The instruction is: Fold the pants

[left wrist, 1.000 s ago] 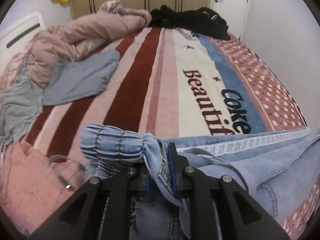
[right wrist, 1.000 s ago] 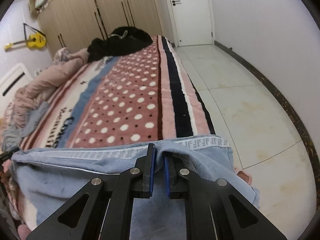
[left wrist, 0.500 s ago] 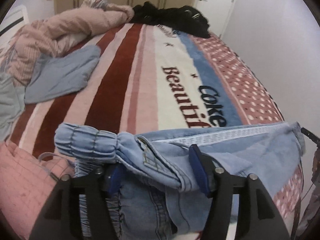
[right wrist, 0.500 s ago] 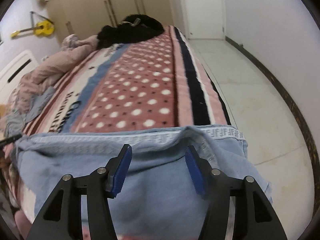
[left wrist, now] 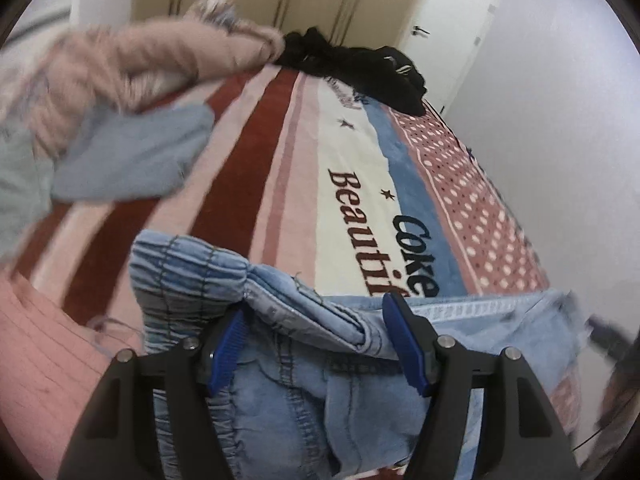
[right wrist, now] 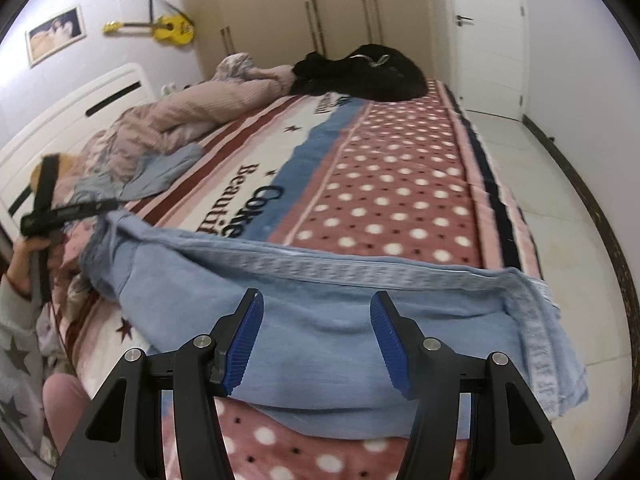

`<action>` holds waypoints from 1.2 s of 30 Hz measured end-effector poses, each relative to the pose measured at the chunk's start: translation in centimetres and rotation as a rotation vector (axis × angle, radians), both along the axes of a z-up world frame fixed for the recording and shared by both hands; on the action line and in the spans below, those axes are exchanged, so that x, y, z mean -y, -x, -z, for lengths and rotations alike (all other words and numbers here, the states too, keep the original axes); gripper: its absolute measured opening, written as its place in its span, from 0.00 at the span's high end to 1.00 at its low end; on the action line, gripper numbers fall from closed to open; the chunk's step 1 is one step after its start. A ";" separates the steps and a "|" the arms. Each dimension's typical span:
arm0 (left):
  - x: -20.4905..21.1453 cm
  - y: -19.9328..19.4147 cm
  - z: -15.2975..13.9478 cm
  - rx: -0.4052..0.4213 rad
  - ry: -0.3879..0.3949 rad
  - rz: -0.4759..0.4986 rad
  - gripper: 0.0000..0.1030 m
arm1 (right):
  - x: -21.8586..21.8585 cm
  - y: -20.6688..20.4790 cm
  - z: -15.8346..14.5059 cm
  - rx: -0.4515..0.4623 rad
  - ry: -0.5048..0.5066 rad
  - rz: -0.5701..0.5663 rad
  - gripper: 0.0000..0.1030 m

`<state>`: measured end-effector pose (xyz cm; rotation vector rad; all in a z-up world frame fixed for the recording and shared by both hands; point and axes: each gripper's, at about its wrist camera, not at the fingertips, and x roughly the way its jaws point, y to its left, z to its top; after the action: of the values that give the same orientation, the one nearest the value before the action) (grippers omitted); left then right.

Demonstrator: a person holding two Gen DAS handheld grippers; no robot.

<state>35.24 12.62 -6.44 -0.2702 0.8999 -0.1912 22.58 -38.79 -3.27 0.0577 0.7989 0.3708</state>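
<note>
Lying folded across the near end of the bed (right wrist: 400, 168), the jeans (right wrist: 320, 320) are gripped by neither tool.

The left gripper (left wrist: 320, 340) and right gripper (right wrist: 316, 332) have just been opening; both jaws stand apart over loose denim, pads not pressing. The blanket (left wrist: 352, 184) reads "Coke" and "Beautif…"; the jeans' side tape (right wrist: 360, 268) carries a blurred repeating pattern.

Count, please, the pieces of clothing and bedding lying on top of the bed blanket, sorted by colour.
Light blue denim: 1, the pants
Grey-blue: 1, a loose garment
Black: 1, a clothes heap
Pink: 1, a bunched quilt
Total: 4
</note>
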 end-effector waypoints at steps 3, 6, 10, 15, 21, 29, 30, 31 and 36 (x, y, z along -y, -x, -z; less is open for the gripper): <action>-0.2 -0.7 0.6 -0.062 0.058 0.024 0.38 | -1.5 -0.5 0.6 -0.018 -0.007 -0.027 0.50; 0.8 0.7 -0.1 -0.061 0.054 0.122 0.32 | -2.8 -1.2 1.6 -0.047 -0.009 -0.052 0.50; 1.2 3.7 -2.0 -0.023 0.027 0.185 0.23 | -4.3 -1.9 2.6 -0.069 -0.017 -0.081 0.50; 1.4 5.6 -3.3 0.000 0.026 0.222 0.23 | -6.0 -2.7 3.3 -0.079 -0.029 -0.114 0.50; 4.3 3.5 0.0 -0.064 -0.016 0.286 0.23 | -9.0 -4.1 4.3 -0.098 -0.046 -0.178 0.52; 8.4 -1.0 5.2 -0.171 -0.058 0.362 0.23 | -13.4 -6.5 7.1 -0.189 -0.042 -0.324 0.75; 8.6 -1.4 5.6 -0.181 -0.066 0.364 0.23 | -13.9 -6.9 7.6 -0.200 -0.030 -0.335 0.75; 8.8 -1.9 5.9 -0.188 -0.076 0.364 0.23 | -14.2 -7.4 8.1 -0.212 -0.022 -0.340 0.75; 9.4 -4.6 7.2 -0.182 -0.129 0.323 0.23 | -14.7 -10.0 9.9 -0.234 0.022 -0.300 0.78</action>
<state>39.82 3.23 -13.64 -0.0199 1.1300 -0.4104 32.54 -24.08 -13.21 -0.0410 1.0463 0.6475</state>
